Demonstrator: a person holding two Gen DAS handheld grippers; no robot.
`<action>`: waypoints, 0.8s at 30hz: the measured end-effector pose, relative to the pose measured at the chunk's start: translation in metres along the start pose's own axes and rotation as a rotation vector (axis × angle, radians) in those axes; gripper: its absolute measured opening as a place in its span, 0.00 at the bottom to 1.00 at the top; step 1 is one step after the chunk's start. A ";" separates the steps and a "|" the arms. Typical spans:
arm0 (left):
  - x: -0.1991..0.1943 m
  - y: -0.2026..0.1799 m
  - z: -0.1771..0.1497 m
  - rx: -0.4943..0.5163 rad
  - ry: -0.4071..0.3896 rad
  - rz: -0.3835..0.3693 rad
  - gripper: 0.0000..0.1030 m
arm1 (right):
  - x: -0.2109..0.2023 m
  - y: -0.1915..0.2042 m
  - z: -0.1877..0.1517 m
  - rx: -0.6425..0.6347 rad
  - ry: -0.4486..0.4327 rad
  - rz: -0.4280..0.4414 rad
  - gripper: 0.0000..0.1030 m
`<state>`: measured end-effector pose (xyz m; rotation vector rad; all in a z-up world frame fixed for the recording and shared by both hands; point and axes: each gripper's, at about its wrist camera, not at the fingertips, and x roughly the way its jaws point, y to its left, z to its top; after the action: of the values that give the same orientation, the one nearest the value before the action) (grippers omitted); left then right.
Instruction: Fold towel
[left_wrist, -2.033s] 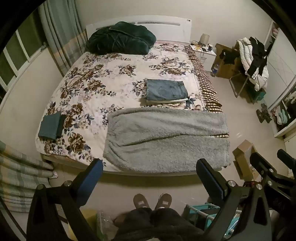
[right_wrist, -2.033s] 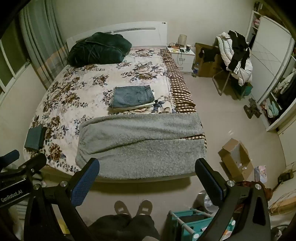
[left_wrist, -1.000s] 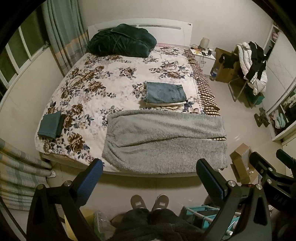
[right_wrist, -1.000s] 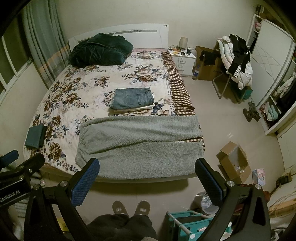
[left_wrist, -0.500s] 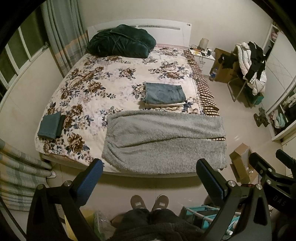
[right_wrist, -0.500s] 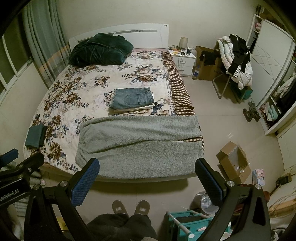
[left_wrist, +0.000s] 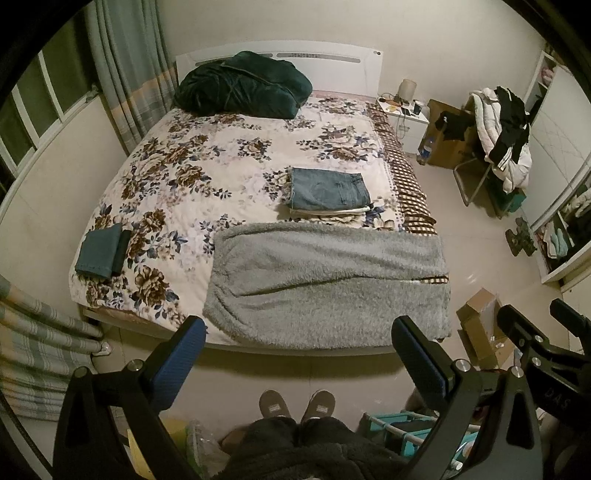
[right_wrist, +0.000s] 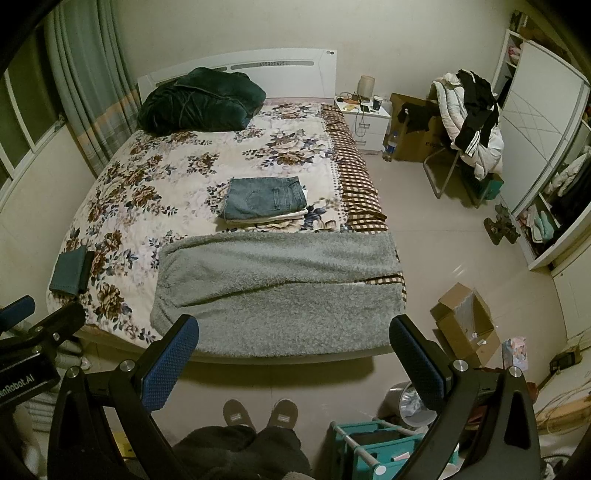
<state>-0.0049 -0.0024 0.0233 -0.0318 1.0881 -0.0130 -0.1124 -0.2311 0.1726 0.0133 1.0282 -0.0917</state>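
A bedroom with a pale tiled floor (right_wrist: 436, 236) is seen from above the foot of a bed (left_wrist: 221, 184), which is covered by a floral quilt and takes up most of both views. A curtained window (left_wrist: 122, 66) runs along the left wall; a wardrobe (right_wrist: 546, 122) and a chair heaped with clothes (right_wrist: 469, 122) stand at the right, with a white nightstand (right_wrist: 365, 118) beside the headboard. The grey fleecy towel (left_wrist: 328, 284) is spread flat across the foot of the bed, its near edge hanging slightly over the mattress edge and its right edge reaching the bed's right side. A dark green bundle (left_wrist: 243, 88) lies at the headboard. Folded jeans on a small stack (left_wrist: 328, 192) sit just beyond the towel's far edge, and a small folded teal cloth (left_wrist: 101, 251) lies near the bed's left edge. Open floor is left to the right of the bed, apart from a cardboard box (right_wrist: 465, 325). The left gripper (left_wrist: 295, 354) and right gripper (right_wrist: 291, 354) are held above the floor short of the towel, both spread wide and empty. Slippered feet (right_wrist: 258, 413) are seen below
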 end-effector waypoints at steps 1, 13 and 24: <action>0.000 0.000 0.000 0.000 0.000 0.000 1.00 | 0.001 0.000 -0.001 -0.001 0.000 -0.001 1.00; -0.003 -0.001 0.003 -0.002 -0.004 -0.005 1.00 | 0.002 0.001 -0.002 -0.001 -0.001 0.000 1.00; -0.006 -0.001 0.007 -0.008 -0.001 -0.004 1.00 | -0.021 -0.006 0.005 -0.011 0.018 0.011 1.00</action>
<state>-0.0020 -0.0031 0.0319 -0.0408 1.0875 -0.0122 -0.1193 -0.2364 0.1935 0.0095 1.0460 -0.0764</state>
